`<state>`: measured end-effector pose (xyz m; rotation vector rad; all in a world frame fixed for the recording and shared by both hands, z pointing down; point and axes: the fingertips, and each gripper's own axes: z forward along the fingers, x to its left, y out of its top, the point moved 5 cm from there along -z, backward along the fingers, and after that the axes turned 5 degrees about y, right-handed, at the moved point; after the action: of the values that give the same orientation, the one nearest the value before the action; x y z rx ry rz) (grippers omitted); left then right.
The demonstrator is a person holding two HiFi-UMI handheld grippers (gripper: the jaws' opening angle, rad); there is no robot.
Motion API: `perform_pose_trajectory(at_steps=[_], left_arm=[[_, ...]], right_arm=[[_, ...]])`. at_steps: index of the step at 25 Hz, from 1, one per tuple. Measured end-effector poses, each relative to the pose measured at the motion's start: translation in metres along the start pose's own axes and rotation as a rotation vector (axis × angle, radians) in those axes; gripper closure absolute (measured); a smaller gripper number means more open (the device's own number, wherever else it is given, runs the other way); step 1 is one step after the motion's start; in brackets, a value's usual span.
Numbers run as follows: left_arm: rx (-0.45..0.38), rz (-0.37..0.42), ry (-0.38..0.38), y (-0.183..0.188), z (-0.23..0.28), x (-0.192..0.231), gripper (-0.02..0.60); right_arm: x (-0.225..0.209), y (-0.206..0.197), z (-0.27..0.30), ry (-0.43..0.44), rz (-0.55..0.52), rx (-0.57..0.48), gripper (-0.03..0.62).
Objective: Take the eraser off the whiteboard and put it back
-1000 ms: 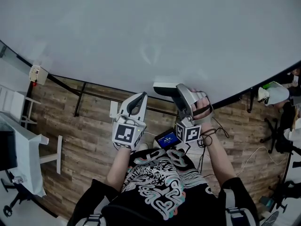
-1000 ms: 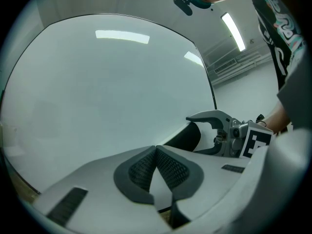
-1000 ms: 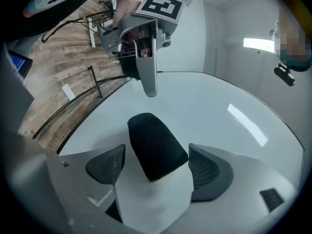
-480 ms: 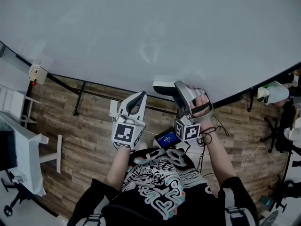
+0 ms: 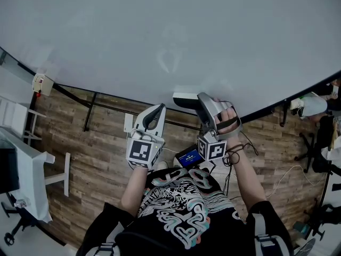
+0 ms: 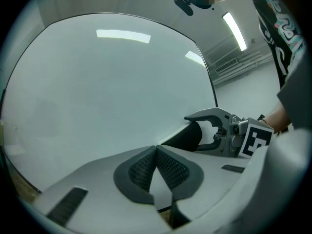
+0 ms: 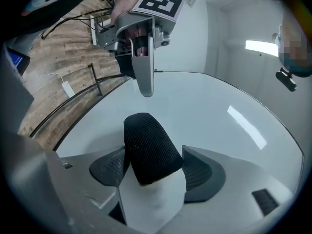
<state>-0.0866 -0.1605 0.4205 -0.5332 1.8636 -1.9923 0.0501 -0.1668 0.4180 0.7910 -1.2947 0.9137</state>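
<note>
The eraser [image 5: 185,98], white-bodied with black felt [image 7: 148,150], sits at the lower edge of the whiteboard [image 5: 170,36]. My right gripper [image 5: 195,101] points level at the board and is shut on the eraser, one pad on each side of it [image 7: 156,172]. Whether the eraser touches the board I cannot tell. The left gripper view shows that eraser [image 6: 189,136] in the right gripper [image 6: 214,129]. My left gripper [image 5: 159,109] hangs to the left, a little short of the board, its pads [image 6: 156,155] shut together on nothing. The right gripper view shows it from the front [image 7: 145,89].
The whiteboard stands on a dark frame [image 5: 93,108] over a wooden floor. A white table [image 5: 24,167] is at the left, and a small box [image 5: 41,83] is on the wall. A blue-screened device [image 5: 190,157] lies near the person's feet. Chairs and clutter [image 5: 319,143] fill the right.
The right gripper has settled very slightly at the eraser. The left gripper has not moved.
</note>
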Motion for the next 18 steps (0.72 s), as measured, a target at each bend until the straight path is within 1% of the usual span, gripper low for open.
perform_pose_trajectory(at_steps=[13,18], left_arm=[[0.004,0.004,-0.003,-0.0015,-0.0007,-0.0006,0.561],[0.008,0.007,-0.007,-0.0004,-0.0026,-0.0015,0.560]], right_arm=[[0.0020,-0.0053,-0.0013,0.000,0.064,0.024,0.260],[-0.0033,-0.0034,-0.0029,-0.001,0.133,0.008,0.263]])
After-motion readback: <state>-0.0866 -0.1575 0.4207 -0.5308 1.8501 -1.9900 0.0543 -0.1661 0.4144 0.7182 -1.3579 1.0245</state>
